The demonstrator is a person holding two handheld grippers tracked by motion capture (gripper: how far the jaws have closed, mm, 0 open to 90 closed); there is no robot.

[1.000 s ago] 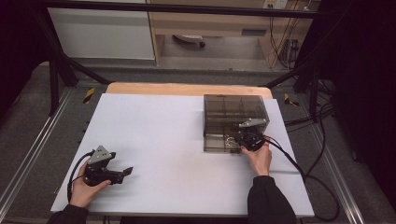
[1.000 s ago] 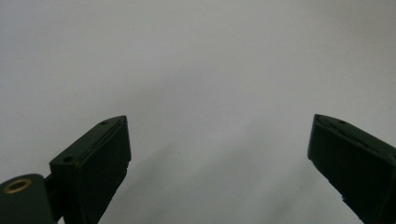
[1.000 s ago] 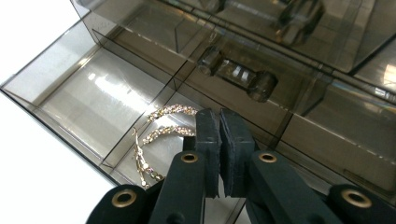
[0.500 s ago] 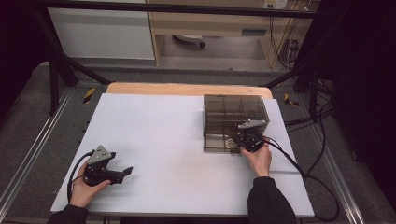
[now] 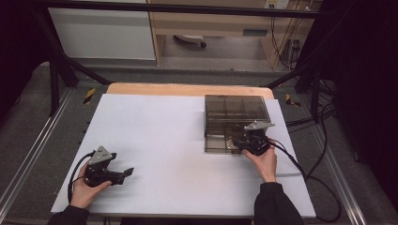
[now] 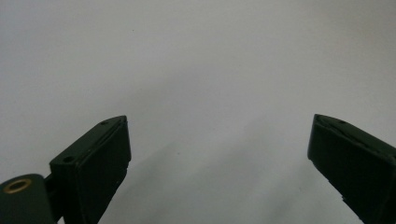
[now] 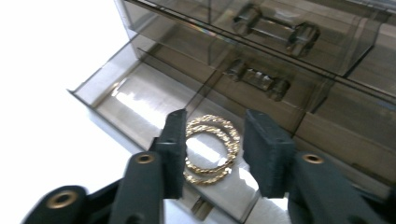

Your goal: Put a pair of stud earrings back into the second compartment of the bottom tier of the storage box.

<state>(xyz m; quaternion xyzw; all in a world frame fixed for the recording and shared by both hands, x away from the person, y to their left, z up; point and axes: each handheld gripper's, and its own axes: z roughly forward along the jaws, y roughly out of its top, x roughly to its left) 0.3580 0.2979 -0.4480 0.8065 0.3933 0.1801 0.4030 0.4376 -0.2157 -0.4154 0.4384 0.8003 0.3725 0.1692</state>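
A smoky clear drawer box [image 5: 237, 110] stands on the right of the white table [image 5: 164, 126]. Its lowest drawer [image 7: 130, 100] is pulled out, and two gold twisted rings [image 7: 212, 140] lie on its floor. My right gripper [image 7: 215, 116] hovers over that drawer [image 5: 220, 143]. Its jaws have just been opening and now stand apart on either side of the rings, not pressing on them. In the high view the right gripper [image 5: 238, 140] sits at the box's front right corner. My left gripper [image 5: 126, 172] rests on the table at the lower left, open and with nothing between its jaws [image 6: 219, 135].
Closed upper drawers with clear handles [image 7: 275, 28] rise just behind the open one. Cables [image 5: 305, 173] trail from the right gripper across the table's right edge. A black frame [image 5: 56, 70] surrounds the table, and a wooden strip [image 5: 187, 89] runs along its far edge.
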